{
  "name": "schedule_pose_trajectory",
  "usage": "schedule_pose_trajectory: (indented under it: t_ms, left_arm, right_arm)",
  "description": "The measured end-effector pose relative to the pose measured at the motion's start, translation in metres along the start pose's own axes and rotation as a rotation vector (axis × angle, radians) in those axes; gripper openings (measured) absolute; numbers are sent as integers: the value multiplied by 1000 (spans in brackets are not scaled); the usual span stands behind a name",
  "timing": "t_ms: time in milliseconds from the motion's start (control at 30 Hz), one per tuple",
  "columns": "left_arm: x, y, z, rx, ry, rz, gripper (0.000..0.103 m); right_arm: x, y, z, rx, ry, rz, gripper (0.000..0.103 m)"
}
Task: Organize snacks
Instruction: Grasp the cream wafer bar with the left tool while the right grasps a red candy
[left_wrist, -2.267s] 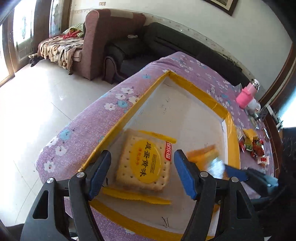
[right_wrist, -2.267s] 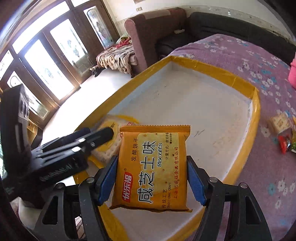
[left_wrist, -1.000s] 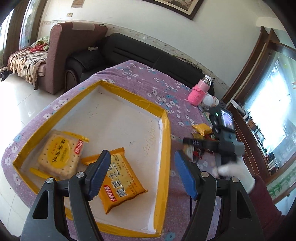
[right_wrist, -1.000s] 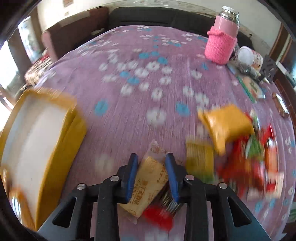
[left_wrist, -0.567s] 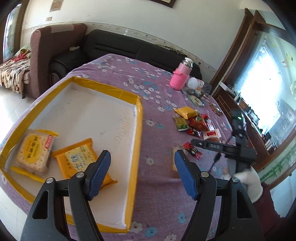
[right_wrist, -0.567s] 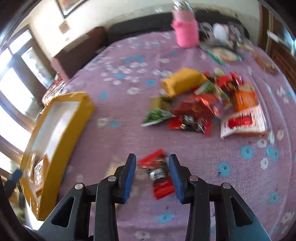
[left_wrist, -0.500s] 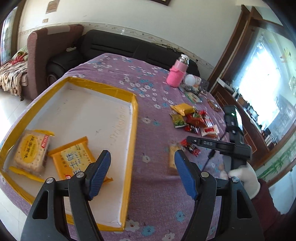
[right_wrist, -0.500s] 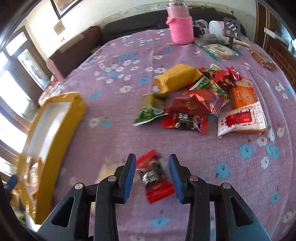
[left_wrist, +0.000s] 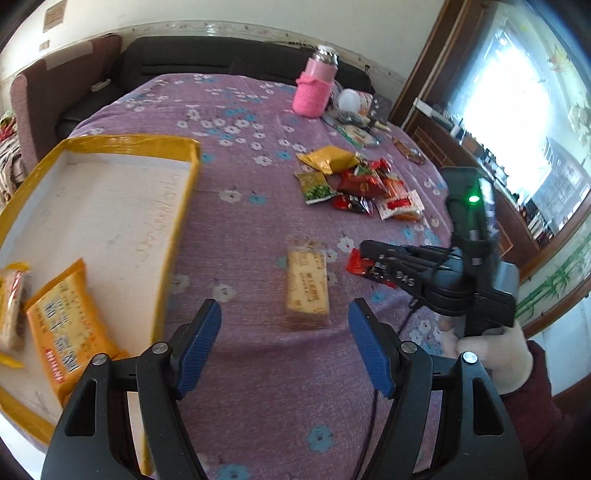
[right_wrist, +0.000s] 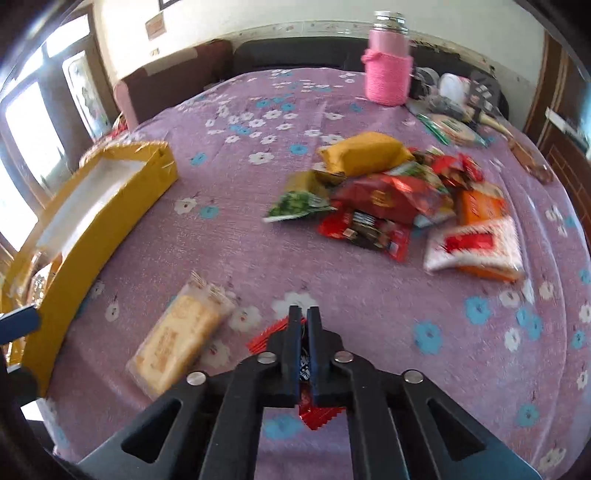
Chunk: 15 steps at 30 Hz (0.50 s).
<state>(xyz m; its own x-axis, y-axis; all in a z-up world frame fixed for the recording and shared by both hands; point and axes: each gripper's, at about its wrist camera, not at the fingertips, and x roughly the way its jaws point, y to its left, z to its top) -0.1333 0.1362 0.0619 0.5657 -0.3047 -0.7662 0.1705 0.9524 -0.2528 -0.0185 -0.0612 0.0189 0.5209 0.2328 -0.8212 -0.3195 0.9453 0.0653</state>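
A clear packet of pale biscuits (left_wrist: 307, 286) (right_wrist: 177, 339) lies on the purple flowered cloth, just ahead of my left gripper (left_wrist: 284, 304), which is open and holds nothing. To its right, my right gripper (left_wrist: 364, 245) (right_wrist: 303, 310) points down at a small red snack packet (left_wrist: 360, 264) (right_wrist: 264, 338). Its jaws are closing and pinch the packet between the pads. The yellow-rimmed tray (left_wrist: 177, 221) (right_wrist: 110, 206) lies to the left, with an orange biscuit packet (left_wrist: 62, 328) and a round-label biscuit packet (left_wrist: 11, 306) inside.
A pile of several red, green and yellow snack packets (left_wrist: 362, 184) (right_wrist: 388, 199) lies further back on the cloth. A pink-sleeved bottle (left_wrist: 316, 88) (right_wrist: 388, 70) and small clutter stand at the far edge. A gloved hand (left_wrist: 495, 354) holds the right gripper. A dark sofa is behind.
The left gripper has swung right, away from the tray and over the loose biscuit packet. The right gripper moved onto the red packet and its jaws came together on it.
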Motion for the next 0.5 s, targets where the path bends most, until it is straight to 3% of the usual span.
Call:
schedule_pose_trajectory:
  t_ms: [233,300,367,400,467,500]
  left_arm:
    - [61,-32,12,108,96,69,71]
    - [75,-37,17,145,107,97,71]
    - [91,-43,16,200,138,125,54]
    - [91,-47,15,239,113,159,35]
    - [90,-52,12,256,110,139,31]
    - [88,-51,11,252,109,142,31]
  right_arm:
    - [-13,-43,-21,96,-6,58,1]
    - [-16,-50,-24,111,-10,94,7]
    - [-17,-54,-25,127,-10,124,16]
    - [-18,-56,-26,131,-13,139,27]
    - [-22,-54,-27,123,-26,136,42]
    - [-23,-52,-28,115,-29,135,44]
